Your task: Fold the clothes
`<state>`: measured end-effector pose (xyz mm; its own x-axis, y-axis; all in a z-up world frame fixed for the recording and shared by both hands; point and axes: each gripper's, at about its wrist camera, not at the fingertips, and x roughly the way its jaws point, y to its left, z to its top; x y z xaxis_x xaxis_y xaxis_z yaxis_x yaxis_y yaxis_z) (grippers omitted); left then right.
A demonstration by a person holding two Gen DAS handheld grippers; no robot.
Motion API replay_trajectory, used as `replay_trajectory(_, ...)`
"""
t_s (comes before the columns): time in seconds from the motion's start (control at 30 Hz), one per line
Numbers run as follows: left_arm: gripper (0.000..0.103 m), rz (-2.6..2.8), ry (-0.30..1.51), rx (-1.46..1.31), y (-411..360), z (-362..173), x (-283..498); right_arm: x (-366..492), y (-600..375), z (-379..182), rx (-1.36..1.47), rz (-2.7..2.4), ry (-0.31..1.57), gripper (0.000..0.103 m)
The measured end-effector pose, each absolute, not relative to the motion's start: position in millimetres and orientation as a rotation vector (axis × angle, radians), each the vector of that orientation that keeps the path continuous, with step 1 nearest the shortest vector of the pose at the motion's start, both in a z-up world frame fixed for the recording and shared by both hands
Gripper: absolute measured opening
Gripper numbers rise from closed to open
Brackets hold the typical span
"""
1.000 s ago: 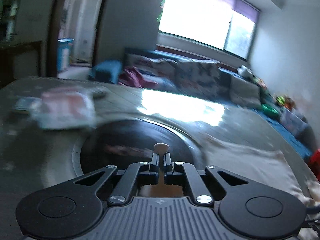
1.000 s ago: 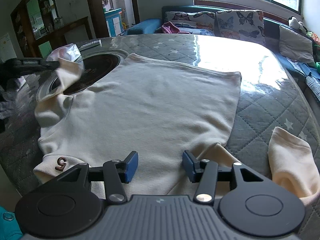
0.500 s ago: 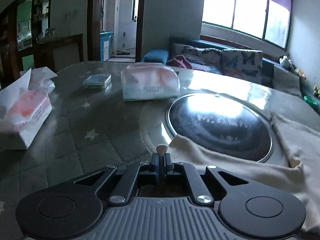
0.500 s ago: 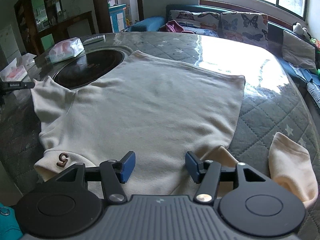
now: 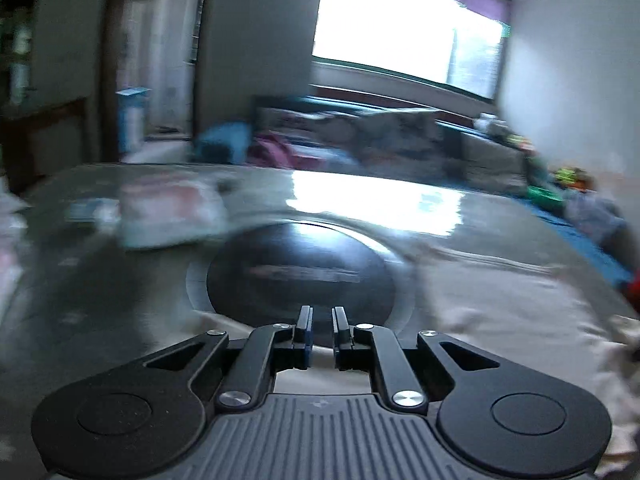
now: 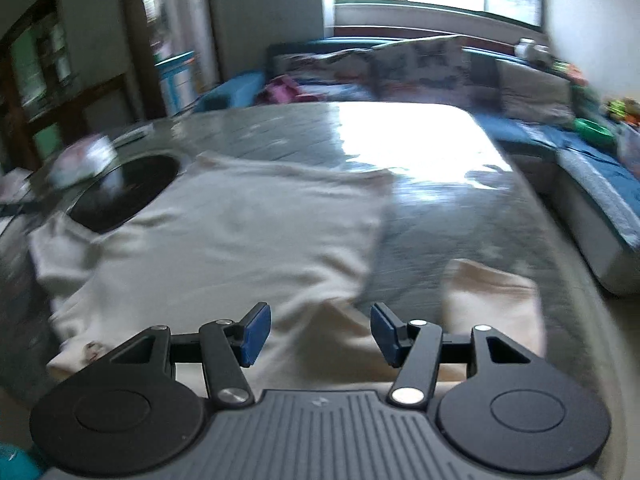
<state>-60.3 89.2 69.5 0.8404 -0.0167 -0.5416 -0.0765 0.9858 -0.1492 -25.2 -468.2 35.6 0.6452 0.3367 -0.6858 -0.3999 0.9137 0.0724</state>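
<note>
A cream sweatshirt (image 6: 224,240) lies spread flat across the grey quilted table (image 6: 440,208), its body reaching toward the far edge where window light glares off the surface. One sleeve (image 6: 492,300) trails off to the right side, bunched near the table's rim, and the other sleeve (image 6: 60,248) lies at the left beside the round black hob (image 6: 124,188) set into the tabletop. The right gripper (image 6: 320,330) hangs just above the near hem of the garment with its blue-padded jaws spread wide and nothing between them. The left gripper (image 5: 322,332) sits low over cream cloth at the hob's (image 5: 300,272) near edge, its jaws parted by a narrow gap (no fabric shows between them, though both views are badly blurred). A pink-and-white tissue pack (image 5: 168,212) rests on the table behind the hob, and a cushioned sofa (image 6: 420,68) runs under the window beyond.
</note>
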Motion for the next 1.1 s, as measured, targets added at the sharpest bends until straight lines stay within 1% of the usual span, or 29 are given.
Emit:
replay_trajectory(0.23,0.014,-0.240,0.653,-0.140,9,55,-41,3,-501,22,-0.146,0.215,0.759,0.057)
replay_trajectory(0.33,0.015,-0.325,0.678,-0.119,-20,49,-38,11,-514,14,-0.145,0.181,0.771,0.059)
replay_trajectory(0.4,0.019,-0.372,0.692,-0.100,-36,45,-39,13,-525,13,-0.107,0.159,0.763,0.059)
replay_trajectory(0.43,0.026,-0.391,0.698,-0.091,-43,43,-40,14,-533,14,-0.066,0.154,0.760,0.059)
replay_trajectory(0.47,0.030,-0.411,0.704,-0.081,-50,40,-41,15,-540,14,-0.035,0.147,0.758,0.059)
replay_trajectory(0.57,0.030,-0.458,0.721,-0.055,-63,33,-44,21,-557,12,0.003,0.114,0.760,0.058)
replay_trajectory(0.63,0.030,-0.471,0.732,-0.045,-71,31,-46,25,-562,13,0.026,0.101,0.761,0.055)
replay_trajectory(0.8,0.031,-0.492,0.758,-0.030,-76,27,-48,24,-553,19,0.005,0.136,0.730,0.054)
replay_trajectory(0.93,0.036,-0.505,0.755,-0.022,-78,27,-51,30,-567,15,0.033,0.079,0.754,0.054)
replay_trajectory(1.0,0.037,-0.508,0.754,-0.016,-79,27,-51,33,-574,9,0.051,0.067,0.785,0.052)
replay_trajectory(1.1,0.039,-0.509,0.754,-0.012,-80,27,-51,32,-580,2,0.084,0.073,0.805,0.039)
